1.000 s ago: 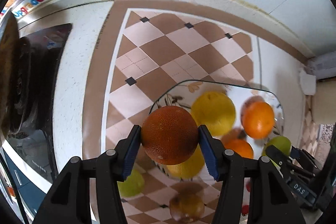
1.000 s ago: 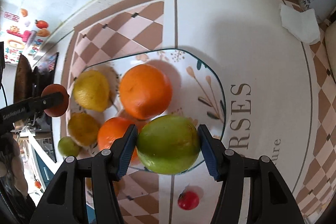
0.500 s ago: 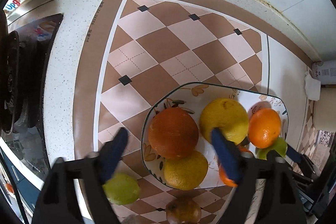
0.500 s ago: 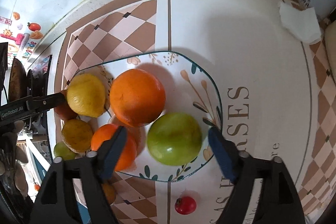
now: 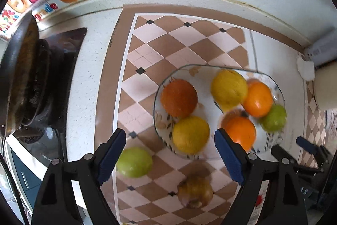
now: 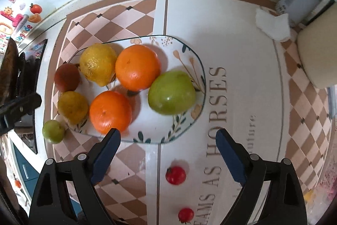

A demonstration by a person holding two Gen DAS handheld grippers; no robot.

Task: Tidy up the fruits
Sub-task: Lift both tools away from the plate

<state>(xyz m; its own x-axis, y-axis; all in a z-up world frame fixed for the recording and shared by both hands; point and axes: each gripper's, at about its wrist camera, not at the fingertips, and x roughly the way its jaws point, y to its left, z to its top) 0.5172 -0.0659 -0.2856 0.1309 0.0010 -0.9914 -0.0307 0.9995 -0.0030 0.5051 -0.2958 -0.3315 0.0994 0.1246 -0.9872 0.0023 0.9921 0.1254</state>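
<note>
Mat — "HORSES", "EAMS AS"; wall sticker — "Upgrade"

Fruit crowds the plate; open mat lies to its right. Near the front edge, a green fruit, brown fruit and two red fruits obstruct.

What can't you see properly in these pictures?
- Brownish fruit, left wrist view: blurred, so its kind is unclear.
- Dark orange, right wrist view: partly hidden behind the lemon.
- Mat lettering, right wrist view: partly covered by the right claw.
- Pan, left wrist view: cut off by the edge.
</note>
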